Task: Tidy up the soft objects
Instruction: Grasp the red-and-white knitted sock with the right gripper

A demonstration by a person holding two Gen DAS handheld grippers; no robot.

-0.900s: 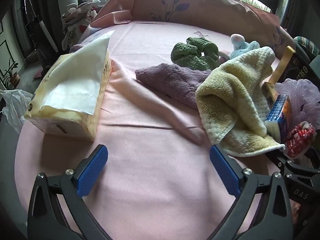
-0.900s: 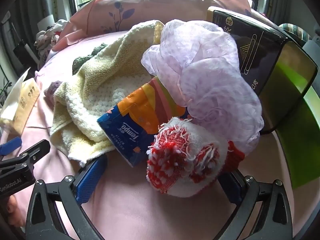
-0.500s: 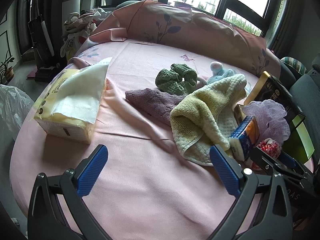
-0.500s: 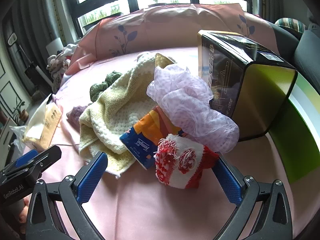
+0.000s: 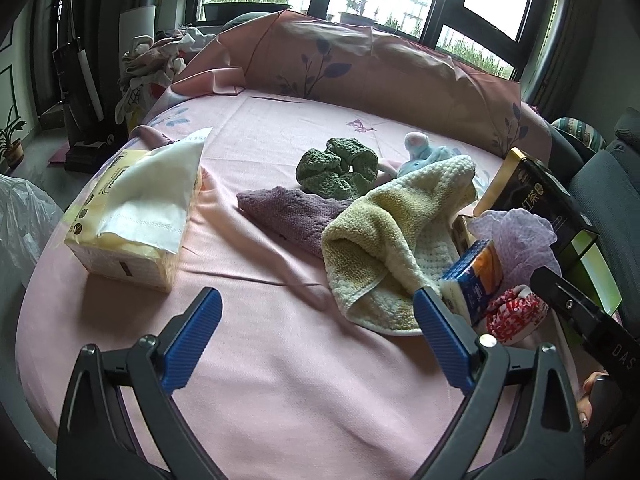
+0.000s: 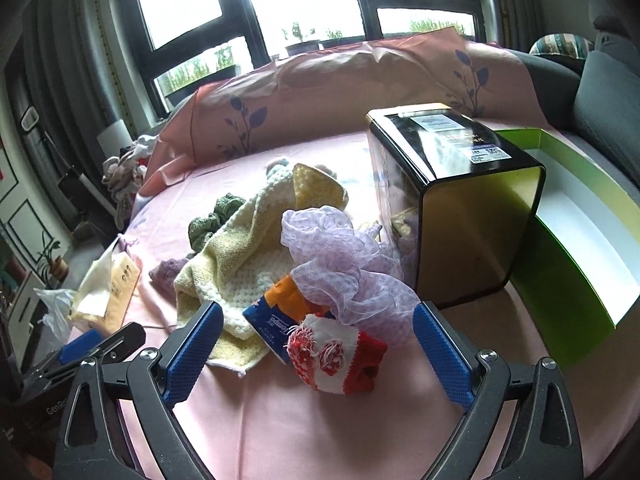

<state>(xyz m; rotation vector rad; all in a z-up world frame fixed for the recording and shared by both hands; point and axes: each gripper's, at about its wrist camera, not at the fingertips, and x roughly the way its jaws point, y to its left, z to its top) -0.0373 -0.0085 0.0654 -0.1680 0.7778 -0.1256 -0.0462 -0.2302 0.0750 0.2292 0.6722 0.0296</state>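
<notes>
Both grippers hover empty over a pink-sheeted bed (image 5: 280, 360) strewn with soft things.

The left gripper (image 5: 316, 336) has its blue fingers (image 5: 192, 336) spread wide over bare sheet; the right gripper (image 6: 316, 344) is equally wide, framing a red-and-white knitted cloth (image 6: 336, 356) without touching it; behind that lie a blue-orange tissue packet (image 6: 276, 312), a lilac mesh scarf (image 6: 340, 264) and a cream-yellow towel (image 5: 392, 236); a purple cloth (image 5: 288, 212) and green knit (image 5: 340, 168) lie farther left; a black glossy box (image 6: 460, 200) stands right.
</notes>
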